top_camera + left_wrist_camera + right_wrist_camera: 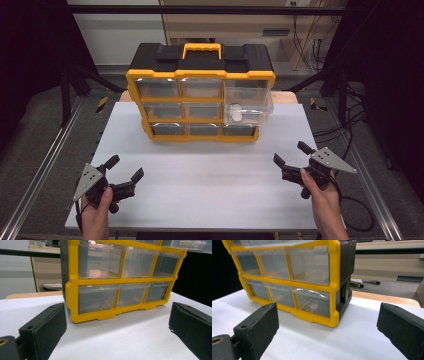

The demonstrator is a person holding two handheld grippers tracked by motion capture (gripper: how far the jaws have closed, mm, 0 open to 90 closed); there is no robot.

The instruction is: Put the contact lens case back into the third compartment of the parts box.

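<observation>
Paused before reaching: both sets of jaws wide, empty, well short of organizer [200,92]. Top-right drawer [248,102] pulled out, holding perhaps a white roll [235,115]; next, reaching there

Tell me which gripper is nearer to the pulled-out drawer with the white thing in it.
Right. The right gripper sits below and just right of the pulled-out drawer; the left gripper is far off toward the table's left front.

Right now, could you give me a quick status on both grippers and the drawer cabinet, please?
Left gripper open, right gripper open, both empty. Drawer cabinet upright, top-right drawer pulled out, white item inside. Nothing in between.
</observation>
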